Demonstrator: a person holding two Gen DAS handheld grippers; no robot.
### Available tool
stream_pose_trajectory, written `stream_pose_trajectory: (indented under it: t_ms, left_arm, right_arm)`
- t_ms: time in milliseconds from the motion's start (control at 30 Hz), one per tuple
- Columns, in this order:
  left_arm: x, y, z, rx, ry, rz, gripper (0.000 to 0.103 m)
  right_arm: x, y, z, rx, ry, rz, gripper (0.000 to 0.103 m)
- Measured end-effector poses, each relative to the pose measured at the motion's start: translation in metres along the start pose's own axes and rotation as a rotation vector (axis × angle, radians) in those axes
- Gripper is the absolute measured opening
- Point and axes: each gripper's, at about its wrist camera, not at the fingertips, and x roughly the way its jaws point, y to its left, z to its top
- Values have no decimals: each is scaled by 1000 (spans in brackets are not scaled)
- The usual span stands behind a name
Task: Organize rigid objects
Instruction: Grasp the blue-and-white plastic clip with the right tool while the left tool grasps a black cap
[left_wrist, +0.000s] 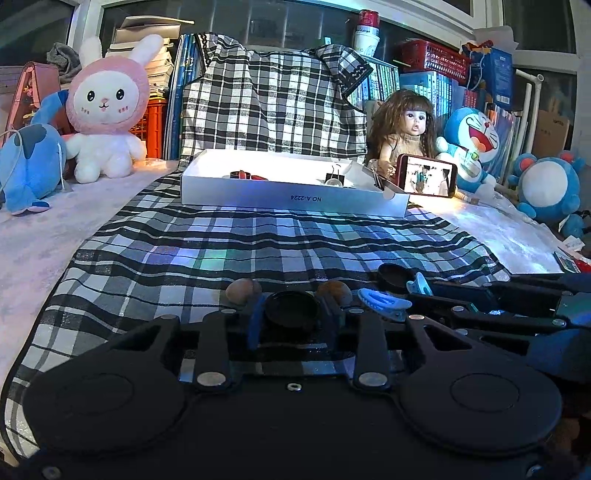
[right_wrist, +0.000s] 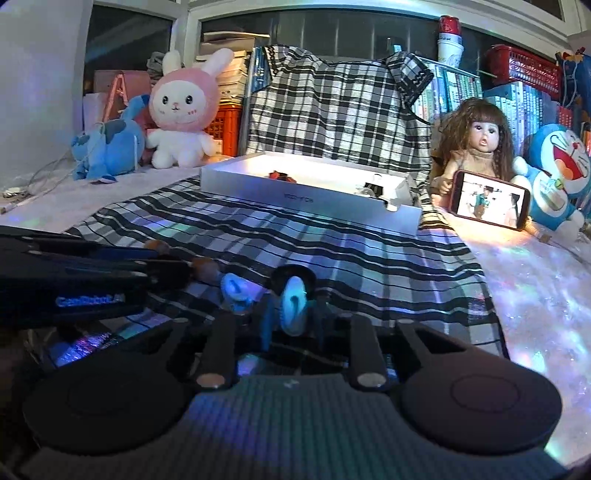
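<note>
Left gripper (left_wrist: 291, 317) clenched on black lid (left_wrist: 291, 307); right gripper (right_wrist: 293, 314) apparently gripped blue clip (right_wrist: 292, 304) edgewise, both low over plaid cloth (left_wrist: 258, 240). Could have slipped before white box (left_wrist: 295, 192), grip being narrow.

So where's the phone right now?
The phone is propped sideways against the doll, just right of the white box, with the blue cat toy on its other side.

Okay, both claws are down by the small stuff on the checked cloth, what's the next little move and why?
Probably lift the left claw and carry its black round lid toward the white box. The lid sits between its fingers, seemingly gripped, and the box ahead already holds small items. The right claw appears closed on a blue clip.
</note>
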Motion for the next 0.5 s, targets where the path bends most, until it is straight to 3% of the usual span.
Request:
stream_pose_trajectory:
  t_ms: [500]
  left_arm:
    - [11,4,48,12,-34,-26,31]
  right_arm:
    - [0,-19,26,61,-34,-37,20]
